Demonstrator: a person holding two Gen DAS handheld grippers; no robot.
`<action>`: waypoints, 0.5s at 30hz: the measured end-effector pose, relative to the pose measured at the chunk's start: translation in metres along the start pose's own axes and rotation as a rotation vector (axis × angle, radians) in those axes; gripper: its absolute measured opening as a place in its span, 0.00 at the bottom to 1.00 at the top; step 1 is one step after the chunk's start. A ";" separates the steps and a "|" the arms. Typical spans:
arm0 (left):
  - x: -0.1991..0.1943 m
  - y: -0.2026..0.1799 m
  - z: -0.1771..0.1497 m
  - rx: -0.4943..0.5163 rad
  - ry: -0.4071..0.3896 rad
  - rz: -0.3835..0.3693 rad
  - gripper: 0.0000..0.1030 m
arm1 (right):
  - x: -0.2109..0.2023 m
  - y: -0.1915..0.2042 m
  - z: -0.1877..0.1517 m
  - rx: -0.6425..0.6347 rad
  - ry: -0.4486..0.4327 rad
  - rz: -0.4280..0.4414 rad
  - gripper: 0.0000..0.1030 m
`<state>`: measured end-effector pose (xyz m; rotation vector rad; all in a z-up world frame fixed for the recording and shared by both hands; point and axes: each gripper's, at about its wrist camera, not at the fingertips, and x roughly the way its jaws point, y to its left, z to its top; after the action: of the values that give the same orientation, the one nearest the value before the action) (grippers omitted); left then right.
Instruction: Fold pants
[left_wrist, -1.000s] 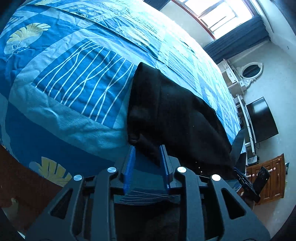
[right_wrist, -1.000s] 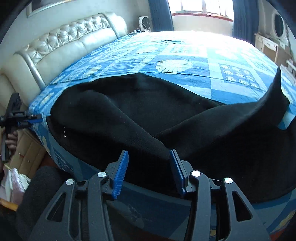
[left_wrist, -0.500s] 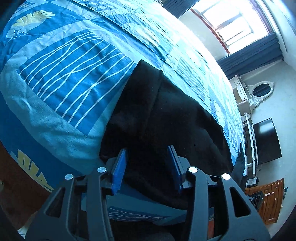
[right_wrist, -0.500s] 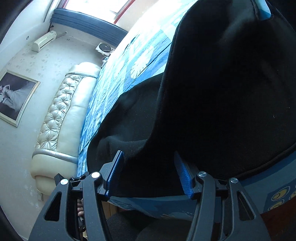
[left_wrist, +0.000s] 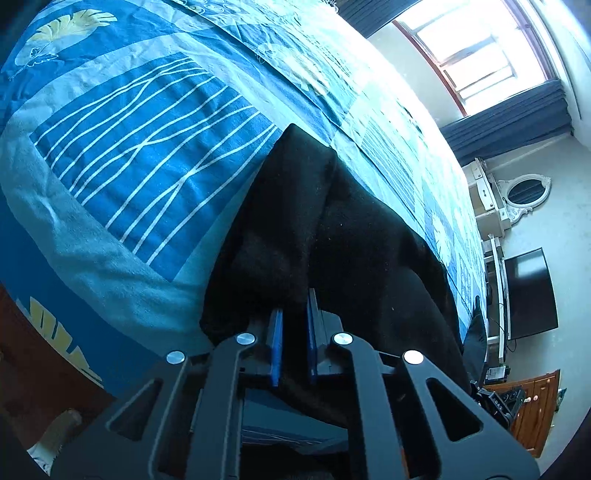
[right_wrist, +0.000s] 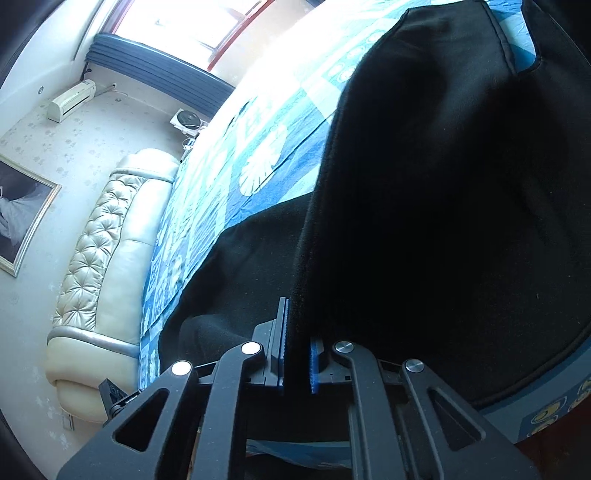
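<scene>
Black pants (left_wrist: 354, 258) lie along the near edge of a bed with a blue patterned cover (left_wrist: 147, 155). My left gripper (left_wrist: 294, 325) is shut on the pants' near edge, with black cloth pinched between its blue pads. In the right wrist view my right gripper (right_wrist: 295, 343) is shut on another part of the pants (right_wrist: 443, 206), and a fold of cloth rises from its jaws up across the view. The rest of the pants spreads over the bed cover (right_wrist: 258, 155) behind.
A padded cream headboard (right_wrist: 107, 258) stands at the left end of the bed. A window (left_wrist: 480, 55), a dresser with an oval mirror (left_wrist: 524, 192), a television (left_wrist: 528, 295) and a wooden cabinet (left_wrist: 532, 413) line the far side of the room.
Both grippers have closed on the edge of the pants; a second ago both were open. The right gripper has tilted and lifted its part of the cloth.
</scene>
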<state>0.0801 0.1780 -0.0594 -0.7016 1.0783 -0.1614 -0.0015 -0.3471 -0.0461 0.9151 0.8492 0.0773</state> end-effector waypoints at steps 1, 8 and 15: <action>-0.005 -0.001 -0.004 0.011 -0.006 0.005 0.09 | -0.006 0.002 -0.003 -0.007 -0.007 0.006 0.09; -0.007 0.013 -0.027 0.071 0.025 0.042 0.09 | -0.010 -0.035 -0.037 0.037 0.054 -0.025 0.08; -0.017 -0.005 -0.032 0.190 0.025 0.091 0.14 | -0.029 -0.034 -0.029 0.001 0.028 0.000 0.16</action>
<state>0.0460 0.1680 -0.0528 -0.4803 1.1010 -0.1920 -0.0501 -0.3613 -0.0624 0.9174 0.8748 0.0897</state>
